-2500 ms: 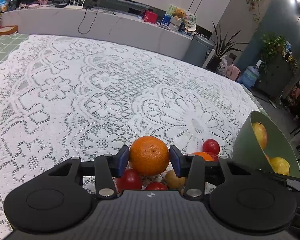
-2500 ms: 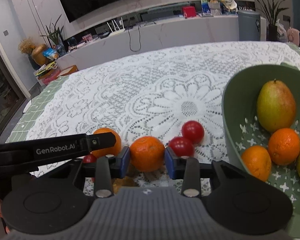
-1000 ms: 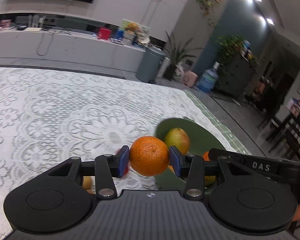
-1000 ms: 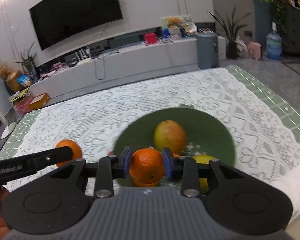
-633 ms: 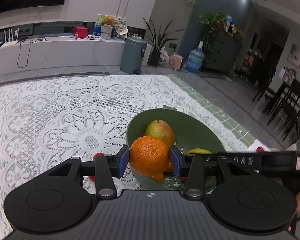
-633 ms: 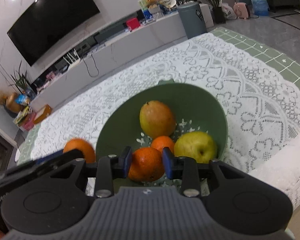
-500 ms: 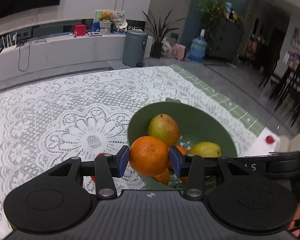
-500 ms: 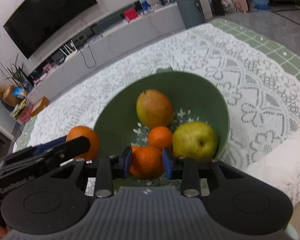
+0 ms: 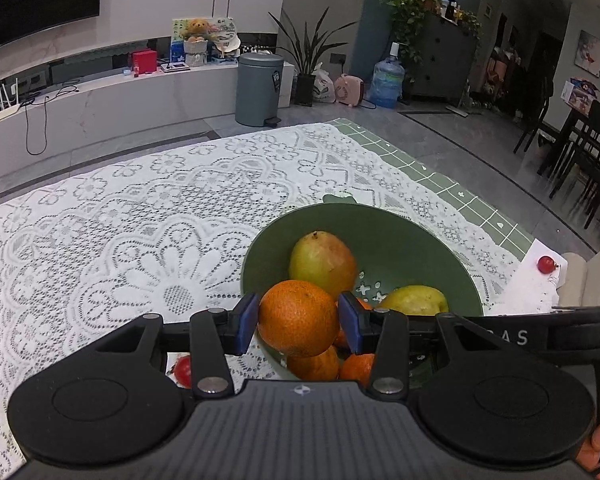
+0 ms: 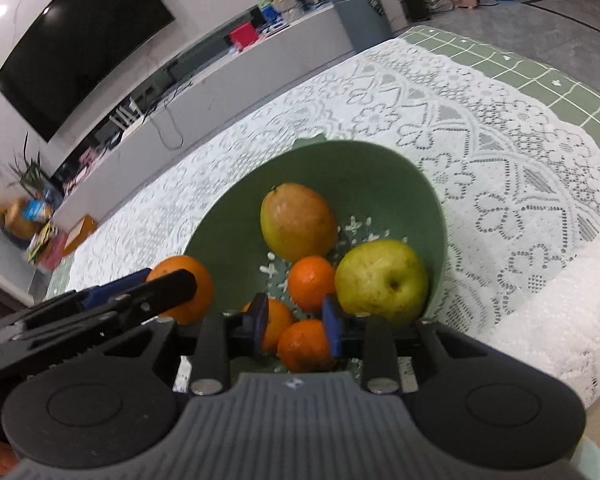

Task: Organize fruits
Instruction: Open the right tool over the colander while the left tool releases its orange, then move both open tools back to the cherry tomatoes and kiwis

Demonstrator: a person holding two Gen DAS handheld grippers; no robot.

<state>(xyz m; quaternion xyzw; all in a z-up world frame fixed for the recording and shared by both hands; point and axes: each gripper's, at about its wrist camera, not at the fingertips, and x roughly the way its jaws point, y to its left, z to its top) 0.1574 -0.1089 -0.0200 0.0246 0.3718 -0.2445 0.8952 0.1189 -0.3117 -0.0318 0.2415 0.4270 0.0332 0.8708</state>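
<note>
both grippers over the green bowl point(image 9: 452, 256), each with an orange
left gripper point(image 9: 299, 325) clamps a big orange point(image 9: 298, 318) just above the near rim. right gripper point(image 10: 295, 330) sits narrow inside the bowl, a small orange point(image 10: 306, 346) between its pads, beside a mango point(image 10: 298, 222) and a pear point(image 10: 380, 280).

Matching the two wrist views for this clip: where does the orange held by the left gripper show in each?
Left wrist: the held orange sits low centre, between the blue pads, over the bowl's near rim.
Right wrist: left of centre, behind the black finger, beside the bowl.
Shared landmark: the green bowl.
</note>
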